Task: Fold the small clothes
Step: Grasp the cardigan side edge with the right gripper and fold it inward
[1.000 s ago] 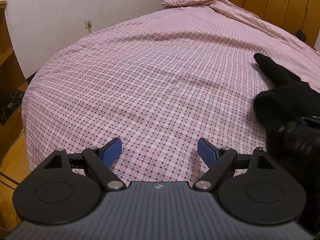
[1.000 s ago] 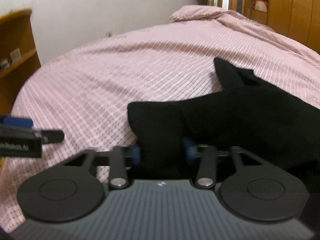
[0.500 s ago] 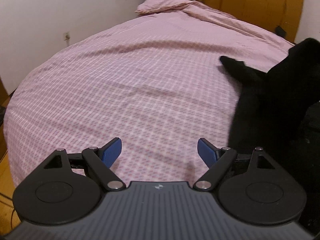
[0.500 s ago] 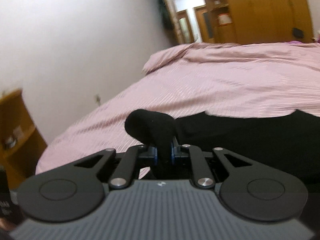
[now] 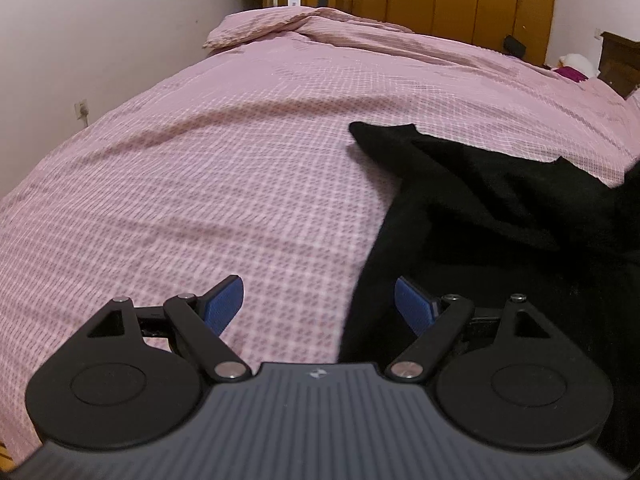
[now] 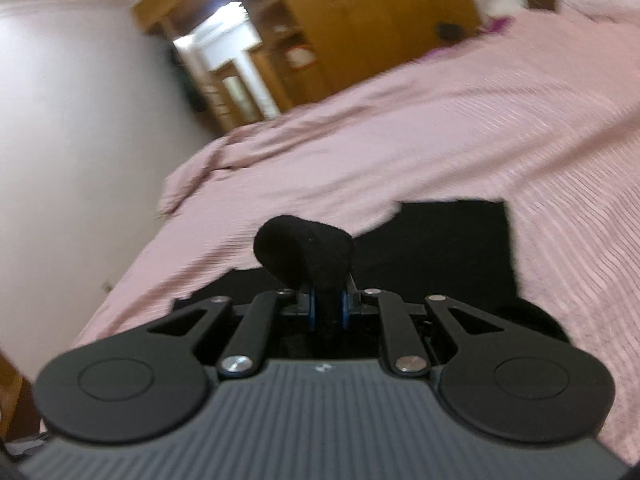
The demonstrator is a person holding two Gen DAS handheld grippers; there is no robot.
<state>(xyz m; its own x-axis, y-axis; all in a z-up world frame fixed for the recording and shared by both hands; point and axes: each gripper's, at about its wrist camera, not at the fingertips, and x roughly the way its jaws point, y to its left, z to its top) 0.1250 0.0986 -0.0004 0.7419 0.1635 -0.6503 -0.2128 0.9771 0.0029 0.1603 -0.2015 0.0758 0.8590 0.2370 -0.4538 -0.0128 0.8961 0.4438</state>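
A black garment (image 5: 500, 216) lies on the pink checked bedspread (image 5: 224, 184), filling the right half of the left wrist view. My left gripper (image 5: 318, 304) is open above the bed, its right blue pad (image 5: 414, 306) over the garment's left edge and its left pad over bare bedspread; nothing is between the pads. In the tilted, blurred right wrist view my right gripper (image 6: 328, 312) is shut on a fold of the black garment (image 6: 440, 248), and a rolled loop of cloth (image 6: 304, 246) bulges above the jaws. The rest of the cloth spreads on the bed beyond.
A white wall (image 5: 80, 40) runs along the bed's left side, with a socket (image 5: 82, 109) low down. Wooden wardrobes (image 5: 460, 0) and a doorway stand beyond the far end of the bed. A bunched pillow end (image 5: 280, 24) lies at the head.
My right gripper closed on the garment's edge, lifted it and rolled, tilting its view. My left gripper moved right, so the garment now lies under its right finger.
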